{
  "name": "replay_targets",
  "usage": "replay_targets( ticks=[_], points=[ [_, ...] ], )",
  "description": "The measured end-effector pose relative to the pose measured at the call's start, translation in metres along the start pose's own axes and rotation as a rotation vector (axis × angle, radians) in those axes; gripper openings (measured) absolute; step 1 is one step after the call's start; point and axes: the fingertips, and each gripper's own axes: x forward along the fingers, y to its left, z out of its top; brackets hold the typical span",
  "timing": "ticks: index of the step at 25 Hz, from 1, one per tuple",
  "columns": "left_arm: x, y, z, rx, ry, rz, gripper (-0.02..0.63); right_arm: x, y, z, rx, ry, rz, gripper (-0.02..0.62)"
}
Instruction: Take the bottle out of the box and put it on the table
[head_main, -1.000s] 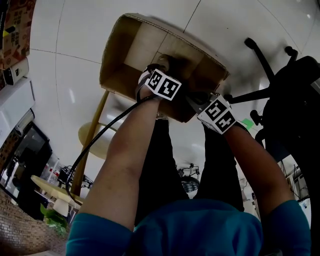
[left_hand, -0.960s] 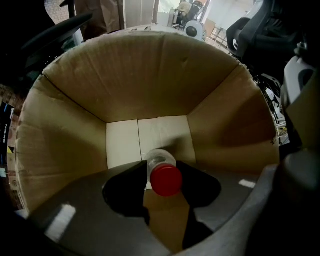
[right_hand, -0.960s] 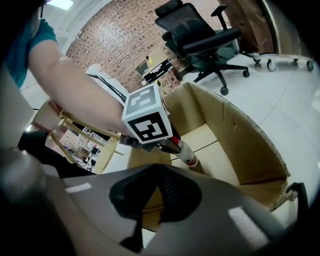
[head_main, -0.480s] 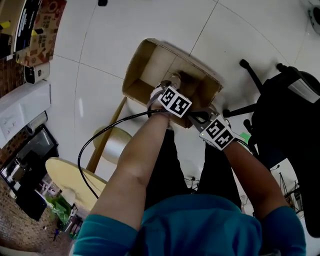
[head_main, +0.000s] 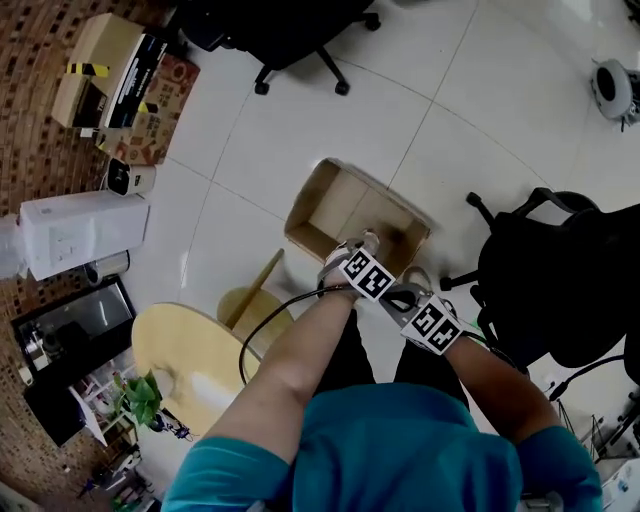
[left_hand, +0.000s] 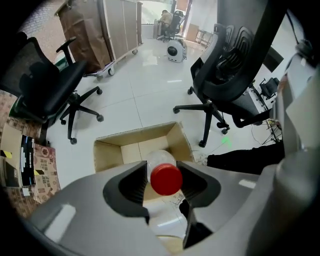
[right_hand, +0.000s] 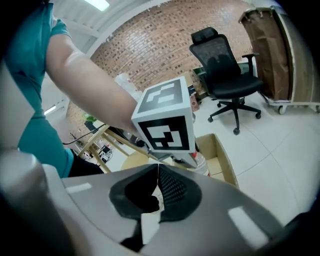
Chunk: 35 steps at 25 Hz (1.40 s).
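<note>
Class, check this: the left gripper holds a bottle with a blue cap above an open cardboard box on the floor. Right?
No. The cap is red, not blue; the left gripper view shows it. The left gripper does hold the bottle above the open box.

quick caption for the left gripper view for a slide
Left gripper shut on a red-capped clear bottle, held over the open cardboard box on the white floor.

Teal short-sleeved shirt, dark trousers; grey left tongs and right tongs, each topped by a black-and-white marker cube; black cable on the left.
</note>
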Motion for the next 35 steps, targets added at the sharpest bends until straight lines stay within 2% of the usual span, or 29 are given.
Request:
replay_targets(
  ticks=[3, 8, 10, 13, 15, 17, 22, 28, 30, 35],
  points=[
    [-0.074, 0.008, 0.033, 0.003, -0.013, -0.012, 0.184, -0.055, 0.009, 0.066, -0.047, 0.003, 0.017, 0.003],
    [-0.172, -0.023, 0.058, -0.04, -0.042, -0.018, 0.184, -0.141, 0.034, 0.119, -0.07, -0.048, 0.04, 0.003],
    [-0.233, -0.029, 0.071, -0.078, -0.069, 0.002, 0.184, -0.179, 0.054, 0.156, -0.098, -0.043, 0.073, 0.003],
    [-0.36, -0.025, 0.072, -0.156, -0.127, 0.007, 0.185, -0.224, 0.111, 0.243, -0.131, -0.018, 0.115, 0.003],
    [-0.433, -0.027, 0.059, -0.202, -0.156, 0.0, 0.184, -0.241, 0.152, 0.29, -0.139, -0.017, 0.137, 0.003],
    [-0.479, -0.033, 0.048, -0.23, -0.175, 0.007, 0.184, -0.251, 0.179, 0.317, -0.165, -0.029, 0.163, 0.003],
    [-0.556, -0.05, 0.017, -0.258, -0.207, 0.057, 0.184, -0.266, 0.231, 0.359, -0.233, -0.061, 0.236, 0.003],
    [-0.65, -0.066, -0.042, -0.341, -0.269, 0.093, 0.184, -0.262, 0.306, 0.401, -0.293, -0.053, 0.303, 0.003],
    [-0.677, -0.076, -0.07, -0.363, -0.292, 0.11, 0.184, -0.255, 0.339, 0.408, -0.314, -0.058, 0.324, 0.003],
    [-0.707, -0.104, -0.144, -0.396, -0.336, 0.188, 0.181, -0.22, 0.407, 0.392, -0.358, -0.062, 0.351, 0.003]
  ],
)
